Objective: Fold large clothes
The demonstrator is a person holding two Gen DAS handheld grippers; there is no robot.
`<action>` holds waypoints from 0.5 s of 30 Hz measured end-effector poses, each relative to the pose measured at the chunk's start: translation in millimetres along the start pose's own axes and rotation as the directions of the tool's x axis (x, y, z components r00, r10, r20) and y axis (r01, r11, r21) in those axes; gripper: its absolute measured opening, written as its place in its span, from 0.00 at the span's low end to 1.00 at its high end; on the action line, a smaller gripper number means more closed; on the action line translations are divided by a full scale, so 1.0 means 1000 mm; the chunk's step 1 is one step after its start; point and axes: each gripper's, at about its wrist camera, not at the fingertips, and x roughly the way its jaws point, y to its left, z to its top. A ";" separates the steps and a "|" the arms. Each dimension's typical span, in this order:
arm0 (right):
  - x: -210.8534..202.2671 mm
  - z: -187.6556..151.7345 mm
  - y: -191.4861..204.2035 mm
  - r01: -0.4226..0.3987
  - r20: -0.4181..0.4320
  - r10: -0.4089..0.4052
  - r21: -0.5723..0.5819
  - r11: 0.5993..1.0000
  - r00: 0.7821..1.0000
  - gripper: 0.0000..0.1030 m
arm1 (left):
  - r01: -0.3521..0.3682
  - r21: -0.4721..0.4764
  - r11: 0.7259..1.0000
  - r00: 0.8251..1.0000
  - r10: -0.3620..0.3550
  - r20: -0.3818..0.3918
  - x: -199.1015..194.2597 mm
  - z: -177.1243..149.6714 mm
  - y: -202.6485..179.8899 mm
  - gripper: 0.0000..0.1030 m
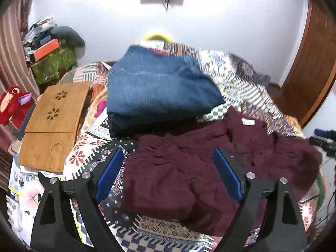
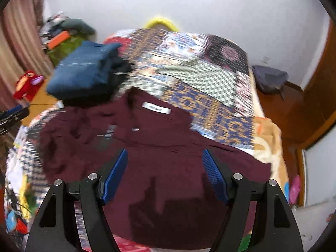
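1. Done so far, as I judge it: folded blue jeans (image 1: 159, 88) sit stacked on a dark garment toward the far left of the bed (image 2: 212, 113), apparently finished
2. Maroon shirt (image 1: 189, 168) lies at the near edge of the bed, rumpled, white neck label (image 2: 156, 107) facing up; looks unfolded or at most partly folded, so most of its folding seems left
3. Left gripper (image 1: 168, 174) hangs above the shirt's left part, jaws wide apart, nothing between the pads
4. Right gripper (image 2: 166, 176) is over the shirt's middle-right, jaws apart too, pads (image 2: 114, 176) clear of cloth
5. Room: patchwork quilt past the shirt is bare toward the far right corner, good for spreading
6. Left edge is crowded by a wooden lap tray (image 1: 52, 124) and red plush toy (image 1: 12, 105); right edge drops to the floor
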 end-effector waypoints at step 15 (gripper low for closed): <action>0.036 -0.038 0.067 -0.055 -0.052 0.053 -0.031 0.998 0.997 0.68 | 0.059 -0.245 0.968 0.992 -0.084 -0.092 0.012 -0.079 0.035 0.81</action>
